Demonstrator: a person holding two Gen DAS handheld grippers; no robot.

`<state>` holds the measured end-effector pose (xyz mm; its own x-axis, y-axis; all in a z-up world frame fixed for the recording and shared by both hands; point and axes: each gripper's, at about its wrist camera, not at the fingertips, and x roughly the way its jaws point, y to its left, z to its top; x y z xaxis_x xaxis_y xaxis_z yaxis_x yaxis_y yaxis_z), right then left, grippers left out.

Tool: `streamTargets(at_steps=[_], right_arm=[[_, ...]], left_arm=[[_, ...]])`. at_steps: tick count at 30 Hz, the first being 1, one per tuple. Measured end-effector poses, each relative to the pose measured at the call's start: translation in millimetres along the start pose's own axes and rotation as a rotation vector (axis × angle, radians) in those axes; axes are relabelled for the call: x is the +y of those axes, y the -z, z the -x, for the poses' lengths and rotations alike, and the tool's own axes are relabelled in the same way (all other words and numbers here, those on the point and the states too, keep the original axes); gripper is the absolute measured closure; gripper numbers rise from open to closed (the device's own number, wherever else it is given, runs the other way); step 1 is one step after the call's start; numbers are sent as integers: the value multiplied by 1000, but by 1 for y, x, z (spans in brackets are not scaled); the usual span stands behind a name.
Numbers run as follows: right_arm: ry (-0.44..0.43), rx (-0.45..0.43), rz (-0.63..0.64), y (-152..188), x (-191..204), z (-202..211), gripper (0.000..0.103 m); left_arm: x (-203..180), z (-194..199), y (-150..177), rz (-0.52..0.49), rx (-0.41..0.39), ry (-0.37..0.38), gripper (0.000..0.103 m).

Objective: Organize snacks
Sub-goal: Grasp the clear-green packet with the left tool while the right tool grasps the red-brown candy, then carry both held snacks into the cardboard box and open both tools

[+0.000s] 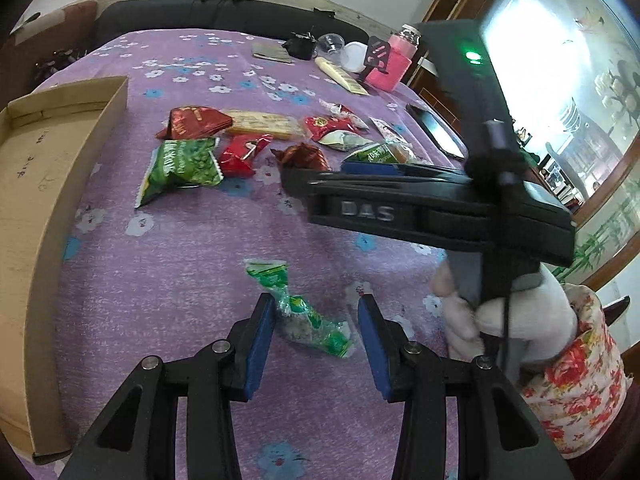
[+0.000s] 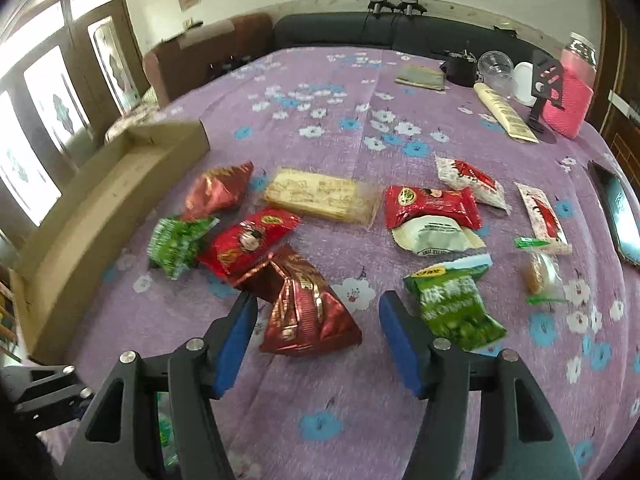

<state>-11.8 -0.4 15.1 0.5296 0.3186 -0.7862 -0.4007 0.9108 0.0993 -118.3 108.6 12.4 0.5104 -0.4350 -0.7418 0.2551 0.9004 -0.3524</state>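
Several snack packets lie on a purple flowered cloth. My left gripper (image 1: 316, 316) is open, its blue pads either side of a green-and-clear wrapped snack (image 1: 304, 312) lying on the cloth. My right gripper (image 2: 318, 320) is open, straddling a dark red foil packet (image 2: 308, 312); it also shows in the left wrist view (image 1: 360, 170). A cardboard box (image 1: 60, 152) lies open at the left and also shows in the right wrist view (image 2: 108, 196). Nearby are a green pea packet (image 2: 456, 304), red packets (image 2: 430, 204) and a cracker pack (image 2: 320, 196).
At the far right of the table stand a pink bottle (image 2: 572, 96), a black phone stand (image 2: 544, 84), clear cups (image 2: 496, 68) and a cream tube (image 2: 504, 112). A dark tablet (image 2: 620, 212) lies at the right edge. A sofa runs behind.
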Motion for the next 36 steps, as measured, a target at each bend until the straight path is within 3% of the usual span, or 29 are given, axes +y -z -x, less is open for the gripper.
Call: streamTargets(at_steps=[1,2,5,7,8,9,19,25,30,31,33,34,35,36], right_arm=[[-4,-5,-9,-1,-2,0,49],[-16,-3,-26,-3,-4,0,67],[-48,-12,-99,-6,-14,4,74],[-58,-23,-122,-7,-16,9,78],[-62,-25,-125,-7,-16,11,81],[-64,-28,-129,-6,-16,15,82],[-97,-69,-189,13,-28,45,88],[-138,-92,-238,22,-36,60,97],[-146,-95,-210,24,-35,64,100],[-126,-103,-194,25,-33,65,97],[-135,-85,-171,26,-31,64,72],[-140,-83,-159,27,-29,65,49],[-136,-83,-141,29,-26,66,37],[-119,-77,-105,33,-21,67,36]], left_arm=[[-1,-1,0,-4,0,-4,58],[-3,-2,-1,-10,0,-12,58],[-6,-6,-4,-41,6,-40,60],[-9,-8,-5,-84,11,-85,77],[-10,-9,-5,-105,11,-101,80],[-8,-9,-6,-112,11,-104,85],[-5,2,-4,-115,-10,-83,85],[-6,11,-7,-101,-39,-65,85],[-2,18,-6,-91,-55,-59,85],[-1,19,-6,-88,-57,-59,85],[1,21,-5,-82,-60,-56,85],[2,23,-4,-80,-62,-53,85],[3,24,-4,-78,-64,-51,85],[4,26,-3,-75,-68,-49,85]])
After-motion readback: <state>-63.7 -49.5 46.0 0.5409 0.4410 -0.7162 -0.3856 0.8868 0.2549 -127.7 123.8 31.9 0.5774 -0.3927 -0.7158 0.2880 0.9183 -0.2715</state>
